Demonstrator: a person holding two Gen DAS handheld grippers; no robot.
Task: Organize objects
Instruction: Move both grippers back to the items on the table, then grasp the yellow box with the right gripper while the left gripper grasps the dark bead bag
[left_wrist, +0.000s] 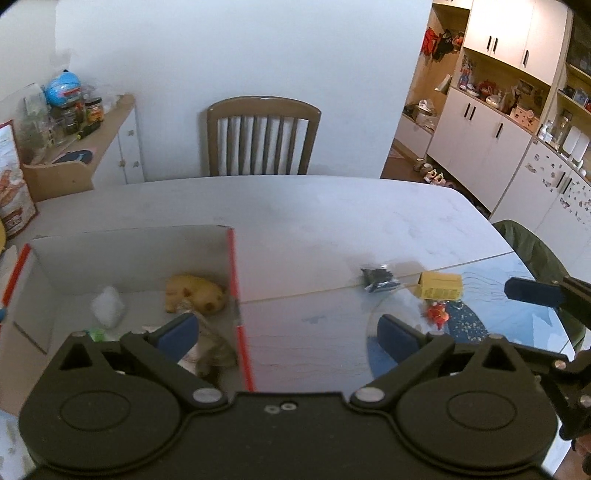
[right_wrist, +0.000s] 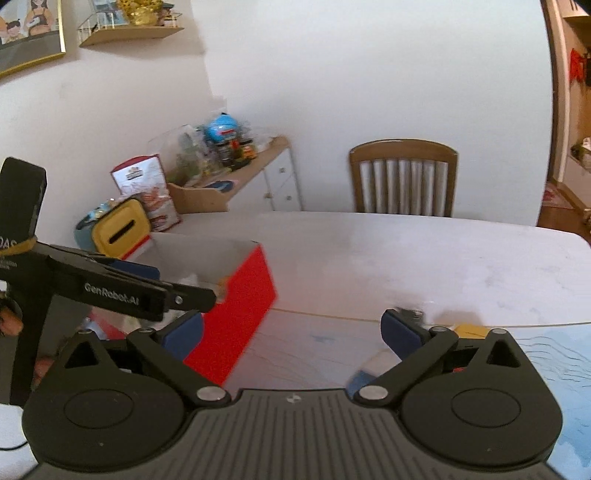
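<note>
We hold the left gripper (left_wrist: 288, 332) above the counter (left_wrist: 314, 221), its blue pads spread wide with nothing between them. Under its left finger (left_wrist: 177, 332) sits the open red-edged box (left_wrist: 232, 280), which holds a tan plush toy (left_wrist: 195, 293), a white crumpled piece (left_wrist: 107, 304) and some cloth (partly hidden by the finger). Ahead and to the right of this gripper lie a dark wrapped item (left_wrist: 378, 278), a yellow box (left_wrist: 441, 286) and a small red object (left_wrist: 437, 313), close together on the counter. The right gripper (right_wrist: 291, 334) is also spread and empty, with the red box (right_wrist: 240, 306) ahead to its left. The yellow box (right_wrist: 469, 329) peeks out just behind its right finger (right_wrist: 400, 336).
</note>
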